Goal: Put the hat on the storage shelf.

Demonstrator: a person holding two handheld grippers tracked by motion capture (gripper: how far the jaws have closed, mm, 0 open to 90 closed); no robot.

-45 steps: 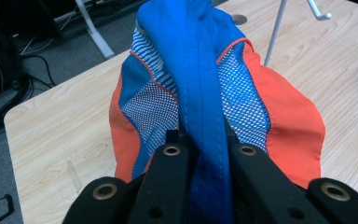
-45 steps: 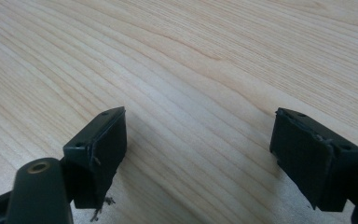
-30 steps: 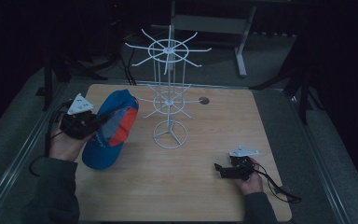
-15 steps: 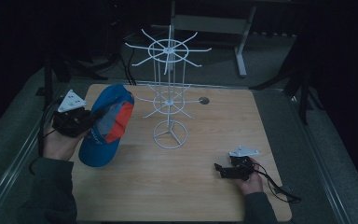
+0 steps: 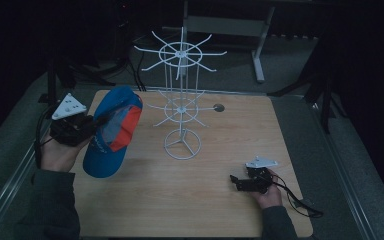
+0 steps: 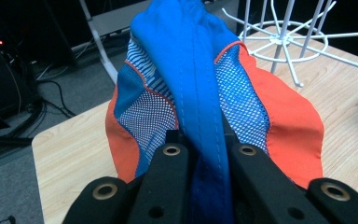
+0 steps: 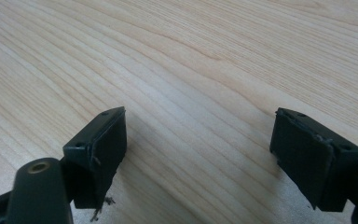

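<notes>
Left tongs clamped on a fold of the cap, at about nine o'clock on the counter in the high view. Held up off the wood, tilted, crown toward eleven o'clock, lower edge toward seven. Blue centre strip pinched between the black jaws in the left gripper view, white-dotted mesh panels either side, orange panels beyond those. Grey three-cornered plate riding on top of the left tongs, hand underneath. White wire rack upright near the centre of the counter, at three o'clock from the cap, near it but apart; two tiers of spokes, round base resting on the wood. Small dark round spot on the counter at two o'clock from the rack's base. Right tongs down at about five o'clock, well apart from cap and rack, low over the counter, pointing toward nine. Jaws spread wide in the right gripper view, nothing between them but bare wood grain, frayed bits on the left pad. Cable trailing from the right tongs toward the counter's edge at four o'clock.
</notes>
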